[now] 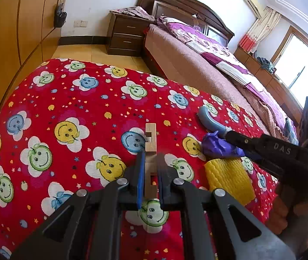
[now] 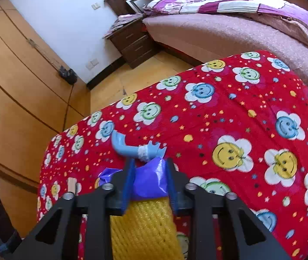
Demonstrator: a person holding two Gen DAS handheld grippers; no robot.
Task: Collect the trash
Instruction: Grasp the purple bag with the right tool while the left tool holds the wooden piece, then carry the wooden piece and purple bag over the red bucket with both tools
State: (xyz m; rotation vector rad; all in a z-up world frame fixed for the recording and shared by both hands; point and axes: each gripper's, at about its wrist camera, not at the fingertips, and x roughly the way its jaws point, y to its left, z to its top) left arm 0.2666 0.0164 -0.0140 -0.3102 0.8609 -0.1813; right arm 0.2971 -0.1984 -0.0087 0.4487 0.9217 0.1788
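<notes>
From my end the red smiley-flower cloth (image 1: 67, 99) fills most of both feeds; it's a ribbed, soft-looking fabric, and its near edge is cut off under the gripper bodies. The yellow foam net sleeve (image 2: 145, 227) comes next, with a knobbly mesh texture. In the right wrist view it runs back below the fingers, so I can't see its near end.

The right gripper (image 2: 148, 176) has its blue pads pinching a crinkly purple plastic bag (image 2: 149, 179), and part of the bag is hidden behind the left finger. Just past the fingertips lies a curved light blue plastic piece (image 2: 130, 148) with a jagged broken end and a whitish band around it.

The left gripper (image 1: 150, 169) is nipped onto a notched wooden block (image 1: 150, 138), pale and squared off. The block's lower stretch is mostly covered by the fingers, and its top pokes out beyond the tips, over the cloth. In the right wrist view, only a blurry stub of it shows left of the fingers.
</notes>
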